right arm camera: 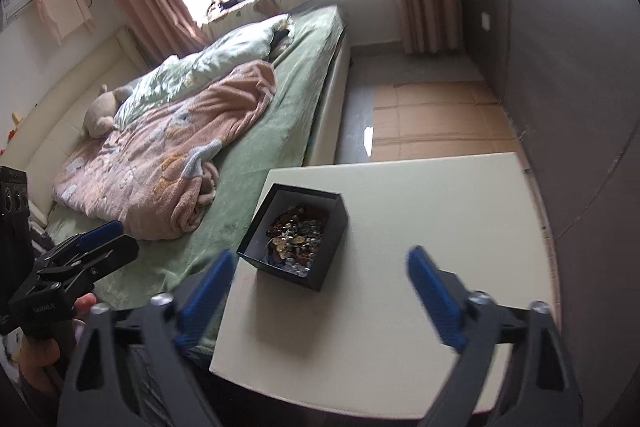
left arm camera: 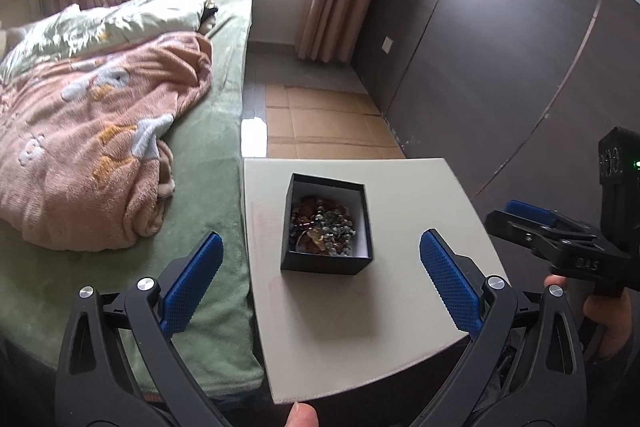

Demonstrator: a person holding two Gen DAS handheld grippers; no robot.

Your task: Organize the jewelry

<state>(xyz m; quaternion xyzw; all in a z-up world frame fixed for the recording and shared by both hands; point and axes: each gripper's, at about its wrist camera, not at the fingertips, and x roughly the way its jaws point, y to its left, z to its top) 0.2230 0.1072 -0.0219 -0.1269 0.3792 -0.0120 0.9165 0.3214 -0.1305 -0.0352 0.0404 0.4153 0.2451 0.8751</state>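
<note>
A small black box (left arm camera: pixel 327 223) full of beads and jewelry (left arm camera: pixel 322 227) sat open on the pale table (left arm camera: pixel 420 211), toward its left side and near the bed (left arm camera: pixel 208 187). The left gripper (left arm camera: pixel 320 279) hung above the table's near edge with its blue pads spread wide and nothing between them. The right gripper (right arm camera: pixel 320 295) was likewise released, its pads wide apart and empty, and the box lay ahead of it, well clear of both.
</note>
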